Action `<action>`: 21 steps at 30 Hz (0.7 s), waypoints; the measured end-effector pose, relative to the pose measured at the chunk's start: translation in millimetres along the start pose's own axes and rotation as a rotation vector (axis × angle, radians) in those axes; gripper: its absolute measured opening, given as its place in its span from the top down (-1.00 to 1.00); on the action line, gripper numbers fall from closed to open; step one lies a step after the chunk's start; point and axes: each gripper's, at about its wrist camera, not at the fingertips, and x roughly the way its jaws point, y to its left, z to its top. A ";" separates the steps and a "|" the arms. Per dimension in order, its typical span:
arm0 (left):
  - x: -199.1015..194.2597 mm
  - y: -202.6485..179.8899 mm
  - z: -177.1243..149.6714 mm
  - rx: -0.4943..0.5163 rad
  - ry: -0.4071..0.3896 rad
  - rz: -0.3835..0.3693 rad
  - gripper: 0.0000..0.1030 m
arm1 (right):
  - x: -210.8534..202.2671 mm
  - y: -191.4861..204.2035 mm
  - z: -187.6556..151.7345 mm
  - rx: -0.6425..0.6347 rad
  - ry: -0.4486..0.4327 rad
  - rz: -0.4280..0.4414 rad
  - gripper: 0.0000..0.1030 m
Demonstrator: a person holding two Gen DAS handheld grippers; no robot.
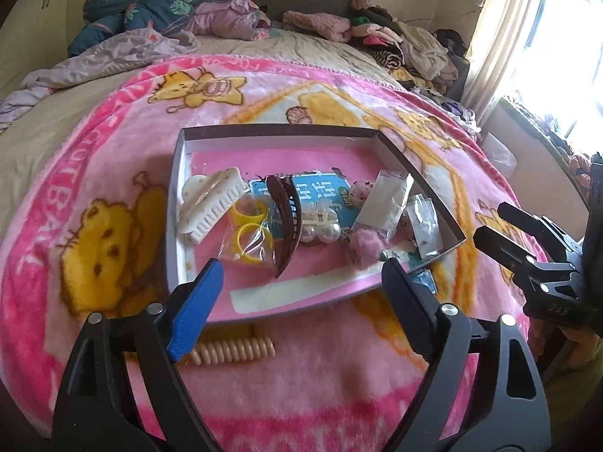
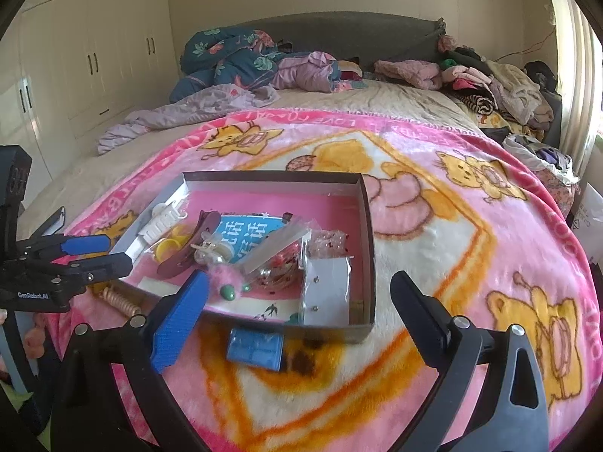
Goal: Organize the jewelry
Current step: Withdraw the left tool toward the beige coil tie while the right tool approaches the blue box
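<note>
Right, both tools are hovering at the near edge of the shallow grey cardboard box lid with the pink lining (image 1: 418, 167), which sits on the pink cartoon-bear fleece blanket (image 1: 113, 158). The left gripper (image 1: 301, 275) has its jaws spread wide and nothing between them, and the same goes for the right gripper (image 2: 301, 293): wide apart, empty.

Most of the jewelry is already in the lid: the cream plastic claw clip (image 1: 209, 203) toward nine o'clock, the bag of yellow rings (image 1: 250, 239) beside it, the brown curved hair clip (image 1: 288, 222) standing across the middle, the pearl clip (image 1: 320, 228), the pink fluffy pom-pom (image 1: 363, 248) and the clear little packets (image 1: 424, 226) toward three o'clock.

Two stragglers lie outside on the blanket. The beige spiral coil hair tie (image 1: 231, 352) lies at about six o'clock from the left gripper in the left wrist view, close under its blue finger pad (image 1: 196, 309), long axis running nine to three, so it lies across the line of the fingers. The small blue plastic compartment case (image 2: 256, 348) sits just outside the lid's near wall, at six o'clock from the right gripper in the right wrist view.

My call: the left hand is nearer the coil, the right is nearer the blue case. For the coil, the left tool needs to draw back toward six o'clock and dip, closing across its short width.
</note>
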 end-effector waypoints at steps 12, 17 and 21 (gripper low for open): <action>-26.2 7.1 -26.7 -0.016 -0.018 0.025 -0.66 | -26.8 8.0 -16.2 0.000 -0.015 0.003 -0.83; -32.5 12.5 -37.1 -0.019 -0.015 0.044 -0.67 | -33.6 11.4 -25.6 0.001 -0.013 0.006 -0.83; -36.9 16.5 -45.7 -0.024 -0.012 0.059 -0.67 | -36.4 13.8 -32.5 0.004 -0.008 0.010 -0.83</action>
